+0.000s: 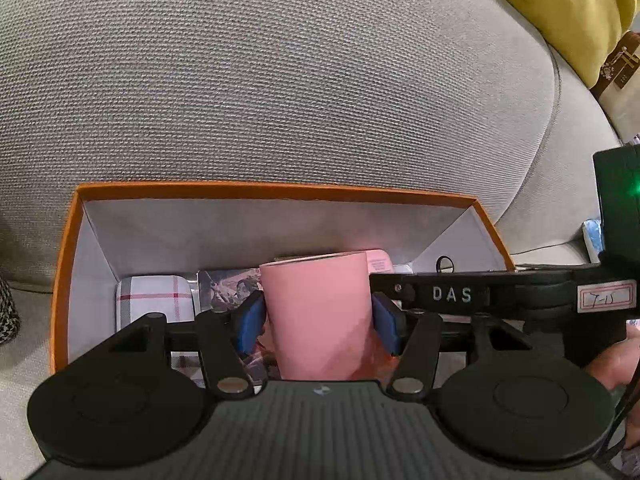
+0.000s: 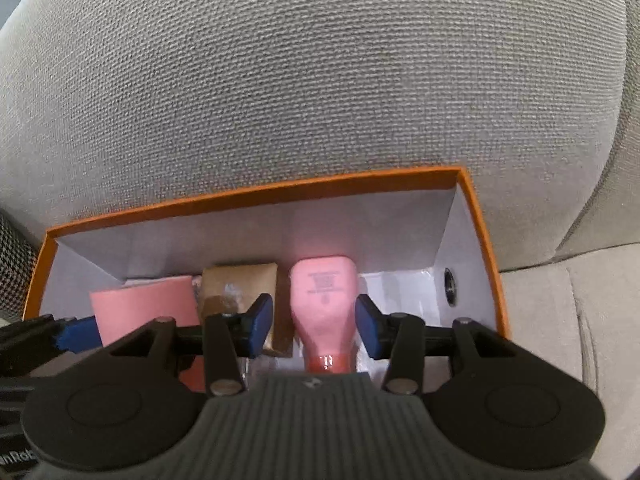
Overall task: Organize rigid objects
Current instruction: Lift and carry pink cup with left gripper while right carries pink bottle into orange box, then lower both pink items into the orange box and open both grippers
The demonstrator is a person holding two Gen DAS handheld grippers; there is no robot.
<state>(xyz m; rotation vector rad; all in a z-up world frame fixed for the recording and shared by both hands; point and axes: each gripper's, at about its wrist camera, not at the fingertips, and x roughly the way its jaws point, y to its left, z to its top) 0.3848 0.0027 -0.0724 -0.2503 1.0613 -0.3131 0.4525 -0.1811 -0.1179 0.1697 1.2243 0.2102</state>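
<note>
Left gripper (image 1: 319, 322) clamps upright pink cup (image 1: 320, 316) inside box (image 1: 280, 192); right gripper (image 2: 314, 322) straddles pink bottle (image 2: 323, 300), pads apparently apart, beside cup.

A home living room: a grey fabric sofa (image 1: 280, 80) with a yellow cushion (image 1: 560, 8) on it.

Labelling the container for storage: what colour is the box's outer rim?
Orange, with a white inside; the box shows best in the left wrist view.

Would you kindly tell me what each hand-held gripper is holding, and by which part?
The left hand-held gripper clamps the pink cylindrical cup across its side walls. The right hand-held gripper straddles the pink tube's lower body; contact cannot be told.
</note>
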